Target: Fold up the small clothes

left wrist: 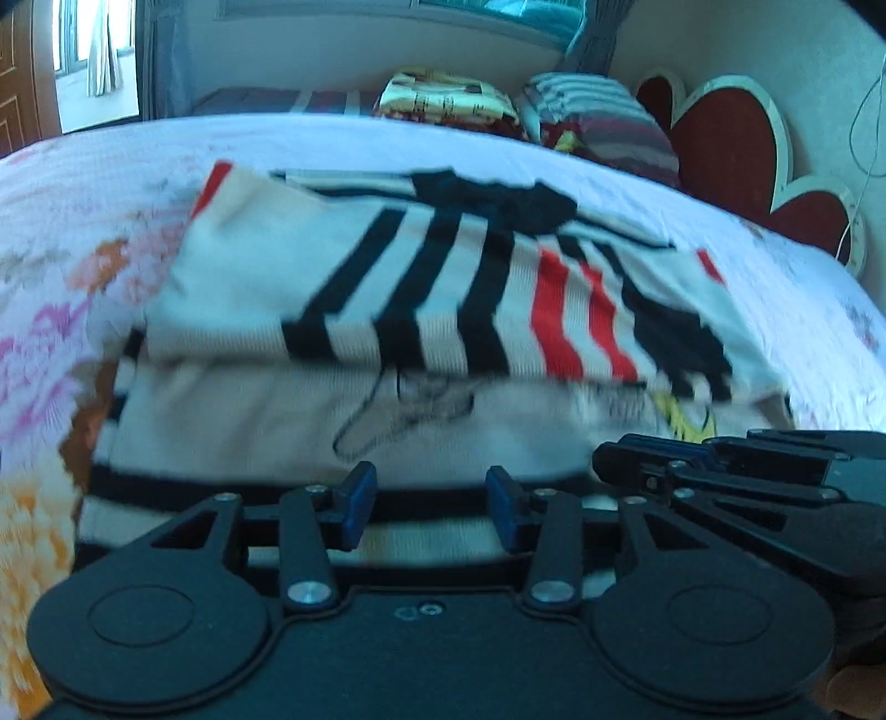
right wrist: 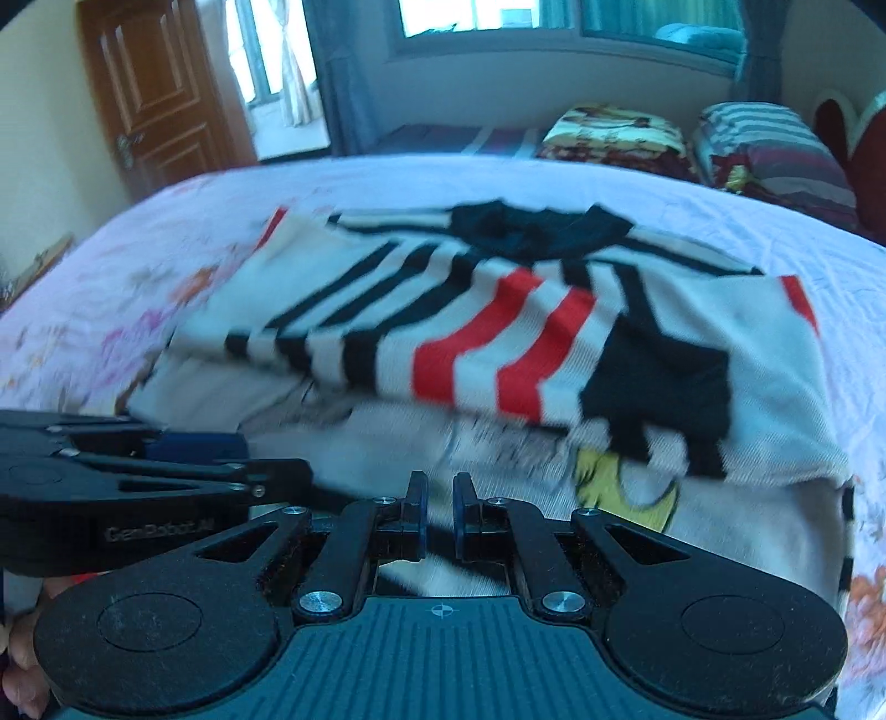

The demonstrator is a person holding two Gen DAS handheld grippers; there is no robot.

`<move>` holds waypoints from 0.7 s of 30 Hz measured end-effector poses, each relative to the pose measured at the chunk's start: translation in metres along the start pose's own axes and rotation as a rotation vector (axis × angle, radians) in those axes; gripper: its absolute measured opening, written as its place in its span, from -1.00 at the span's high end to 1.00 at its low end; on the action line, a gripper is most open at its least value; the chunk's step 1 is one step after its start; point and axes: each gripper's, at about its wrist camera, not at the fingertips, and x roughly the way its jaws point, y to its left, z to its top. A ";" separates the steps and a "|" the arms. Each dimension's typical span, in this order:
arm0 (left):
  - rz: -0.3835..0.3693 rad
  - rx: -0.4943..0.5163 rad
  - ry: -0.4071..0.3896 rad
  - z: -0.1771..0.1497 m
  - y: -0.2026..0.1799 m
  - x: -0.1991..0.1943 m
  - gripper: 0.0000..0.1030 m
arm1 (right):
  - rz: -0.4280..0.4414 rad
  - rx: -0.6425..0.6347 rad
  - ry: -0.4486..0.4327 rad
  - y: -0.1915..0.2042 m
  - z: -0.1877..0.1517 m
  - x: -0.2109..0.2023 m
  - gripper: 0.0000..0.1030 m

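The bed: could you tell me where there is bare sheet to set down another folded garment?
Bare floral sheet lies beyond the striped sweater, before the pillows, and left of it. The near middle is crowded by both grippers.

Daylight comes in through the window and a bright, overexposed doorway, giving both views a cool bluish cast. The striped sweater and the floral bedsheet are smeared by motion blur. Fisheye distortion bends the bed's edges and darkens the corners.
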 end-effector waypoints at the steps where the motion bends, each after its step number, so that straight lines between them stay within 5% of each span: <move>1: 0.013 0.022 -0.013 -0.005 -0.001 -0.002 0.18 | -0.011 -0.020 -0.003 -0.001 -0.006 -0.002 0.87; 13: 0.117 0.040 -0.017 -0.058 0.029 -0.054 0.14 | -0.144 -0.003 -0.019 -0.071 -0.075 -0.066 0.87; 18: 0.168 0.000 -0.010 -0.068 0.020 -0.073 0.19 | -0.070 0.058 -0.051 -0.067 -0.073 -0.087 0.87; 21: 0.114 -0.036 -0.026 -0.068 0.004 -0.080 0.17 | 0.001 0.033 -0.068 -0.043 -0.067 -0.089 0.87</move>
